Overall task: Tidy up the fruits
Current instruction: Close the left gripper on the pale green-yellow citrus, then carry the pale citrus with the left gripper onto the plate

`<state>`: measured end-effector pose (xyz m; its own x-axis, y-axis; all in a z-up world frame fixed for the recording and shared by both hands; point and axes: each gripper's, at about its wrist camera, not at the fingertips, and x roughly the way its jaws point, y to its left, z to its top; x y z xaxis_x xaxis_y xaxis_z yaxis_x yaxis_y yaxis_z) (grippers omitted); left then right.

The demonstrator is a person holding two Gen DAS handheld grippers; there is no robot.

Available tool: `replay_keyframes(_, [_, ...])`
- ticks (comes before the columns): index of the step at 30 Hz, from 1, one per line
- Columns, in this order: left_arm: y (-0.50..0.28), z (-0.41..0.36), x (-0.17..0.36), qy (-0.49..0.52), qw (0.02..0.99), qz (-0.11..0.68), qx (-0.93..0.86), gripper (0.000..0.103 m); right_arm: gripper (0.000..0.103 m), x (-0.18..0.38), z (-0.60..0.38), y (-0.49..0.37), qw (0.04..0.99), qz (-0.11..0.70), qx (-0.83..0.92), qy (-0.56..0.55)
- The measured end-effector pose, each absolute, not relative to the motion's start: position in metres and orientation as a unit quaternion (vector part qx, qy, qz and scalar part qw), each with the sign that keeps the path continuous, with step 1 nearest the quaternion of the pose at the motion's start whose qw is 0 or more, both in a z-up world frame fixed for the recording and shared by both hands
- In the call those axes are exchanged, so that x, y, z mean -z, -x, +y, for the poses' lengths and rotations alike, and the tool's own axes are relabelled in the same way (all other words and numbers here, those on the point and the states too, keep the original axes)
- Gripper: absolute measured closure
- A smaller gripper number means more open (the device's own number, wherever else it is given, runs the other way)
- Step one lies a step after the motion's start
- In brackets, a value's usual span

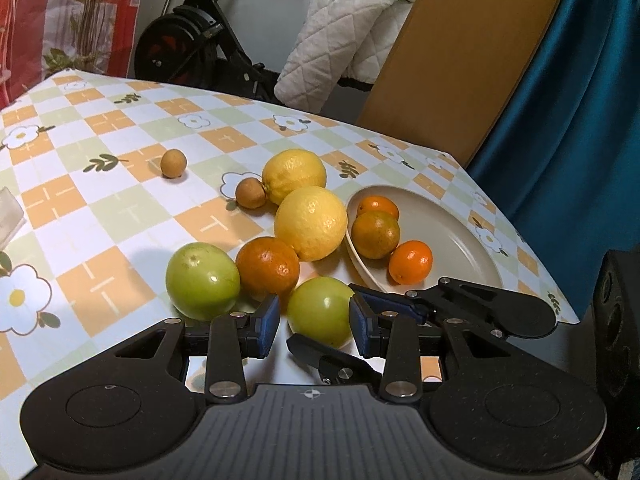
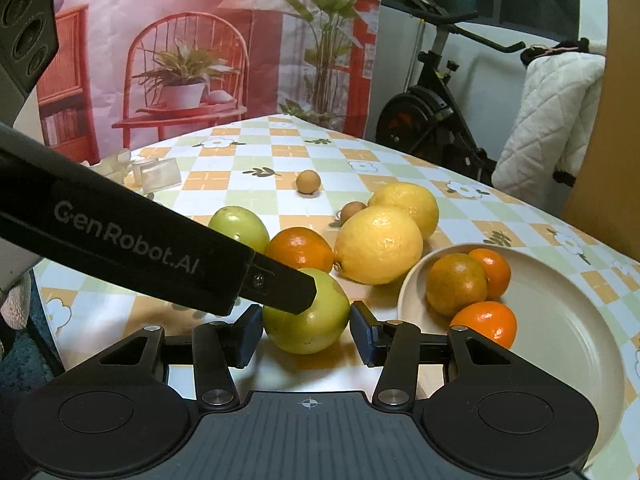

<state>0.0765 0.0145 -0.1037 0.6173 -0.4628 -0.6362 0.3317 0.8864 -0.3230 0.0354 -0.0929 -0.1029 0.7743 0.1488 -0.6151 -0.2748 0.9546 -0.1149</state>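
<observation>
Crowding of two tools on one fruit. The round pale-green smooth-skinned fruit (image 2: 308, 320) sits on the checked orange-and-green floral tablecloth (image 1: 100, 200), lower centre in both views, just left of the cream round plate (image 2: 560, 320).

Risk: w/ both tools on it, a squeeze from one could roll the fruit out sideways into the glossy orange citrus (image 1: 267, 266) behind it. It could also pinch the other tool's finger. The plate rim is close, so a low carry may clip it and jostle the small orange mandarins (image 1: 411, 262) already inside.

Pose: both tools tilt downward toward the table. The black left gripper (image 1: 314, 326) straddles the fruit, jaws apart, w/ a gap at its left pad. In the right wrist view its long finger (image 2: 280, 288) crosses from upper left, tip over the fruit's top. The black right gripper (image 2: 307, 336) brackets the fruit's flanks w/ pads flush or nearly so; cannot tell if they press.
</observation>
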Motion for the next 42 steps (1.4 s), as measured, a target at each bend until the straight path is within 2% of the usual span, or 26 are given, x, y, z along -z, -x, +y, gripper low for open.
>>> replay_keyframes(14, [-0.075, 0.004, 0.111, 0.087, 0.883, 0.388, 0.250, 0.063, 0.060, 0.107, -0.098, -0.026, 0.941, 0.318, -0.092, 0.071])
replay_keyframes(22, [-0.069, -0.002, 0.100, 0.085, 0.888, 0.368, 0.262, 0.063, 0.060, 0.097, -0.105, -0.017, 0.949, 0.299, -0.081, 0.060])
replay_keyframes(33, [-0.070, -0.043, 0.077, 0.037, 0.894, 0.340, 0.288, 0.063, 0.060, 0.075, -0.136, -0.006, 0.963, 0.264, -0.039, 0.027])
replay_keyframes(42, [-0.083, -0.077, 0.086, 0.008, 0.884, 0.355, 0.304, 0.062, 0.060, 0.082, -0.165, -0.004, 0.961, 0.275, 0.000, -0.004])
